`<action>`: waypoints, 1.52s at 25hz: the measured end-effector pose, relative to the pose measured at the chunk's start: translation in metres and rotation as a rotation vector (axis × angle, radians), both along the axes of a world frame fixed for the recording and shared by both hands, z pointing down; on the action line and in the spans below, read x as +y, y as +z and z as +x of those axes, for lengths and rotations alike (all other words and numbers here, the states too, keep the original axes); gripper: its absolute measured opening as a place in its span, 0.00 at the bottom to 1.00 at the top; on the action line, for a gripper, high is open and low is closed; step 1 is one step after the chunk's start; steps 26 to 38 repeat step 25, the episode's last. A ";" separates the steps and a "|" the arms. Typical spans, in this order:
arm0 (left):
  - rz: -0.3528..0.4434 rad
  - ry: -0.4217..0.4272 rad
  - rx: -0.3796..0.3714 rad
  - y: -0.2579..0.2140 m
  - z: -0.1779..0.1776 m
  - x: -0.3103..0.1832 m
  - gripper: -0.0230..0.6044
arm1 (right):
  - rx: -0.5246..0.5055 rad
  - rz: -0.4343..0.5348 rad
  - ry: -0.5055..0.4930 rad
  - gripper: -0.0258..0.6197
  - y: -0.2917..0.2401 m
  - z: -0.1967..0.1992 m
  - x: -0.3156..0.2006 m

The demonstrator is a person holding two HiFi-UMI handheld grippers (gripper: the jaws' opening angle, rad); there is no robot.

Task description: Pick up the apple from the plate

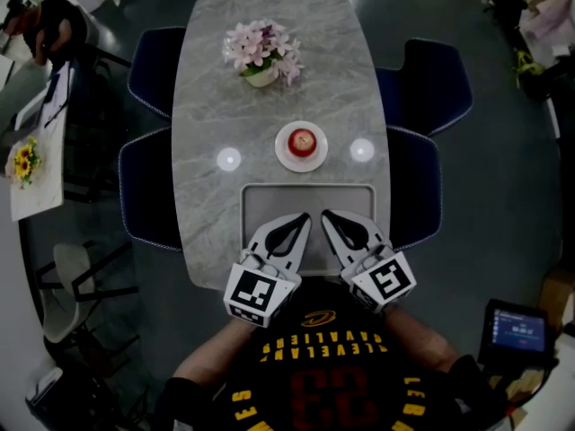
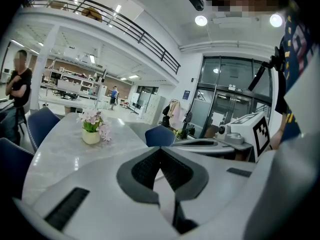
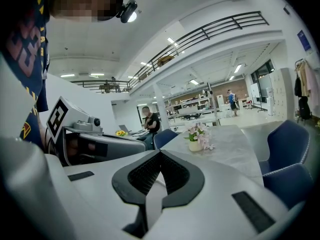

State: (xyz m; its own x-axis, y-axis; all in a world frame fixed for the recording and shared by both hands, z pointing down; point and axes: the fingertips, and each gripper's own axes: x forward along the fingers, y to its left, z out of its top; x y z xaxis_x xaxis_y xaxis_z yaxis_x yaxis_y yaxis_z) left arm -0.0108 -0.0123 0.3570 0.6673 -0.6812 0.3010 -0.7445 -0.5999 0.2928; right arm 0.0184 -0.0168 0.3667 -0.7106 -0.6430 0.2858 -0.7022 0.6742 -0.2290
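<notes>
Left gripper (image 1: 304,219), right gripper (image 1: 327,215) closed; apple (image 1: 304,140) beyond tray (image 1: 268,198).

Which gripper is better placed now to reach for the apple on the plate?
Left, slightly. In the head view the left gripper lies almost in line with the apple; the right gripper sits a little to the side. Both are shut and empty.

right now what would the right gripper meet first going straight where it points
Probably the left rim of the white plate, though the right gripper, aimed forward-left, may slip just past it; height is unclear.
</notes>
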 end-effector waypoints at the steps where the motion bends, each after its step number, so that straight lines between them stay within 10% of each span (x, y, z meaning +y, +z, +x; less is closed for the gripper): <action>1: 0.001 -0.001 0.000 0.000 0.000 0.000 0.04 | 0.001 0.009 -0.005 0.05 -0.001 -0.001 0.000; 38: -0.021 0.004 -0.012 0.007 0.000 0.001 0.04 | 0.002 0.016 -0.011 0.05 -0.002 -0.001 0.000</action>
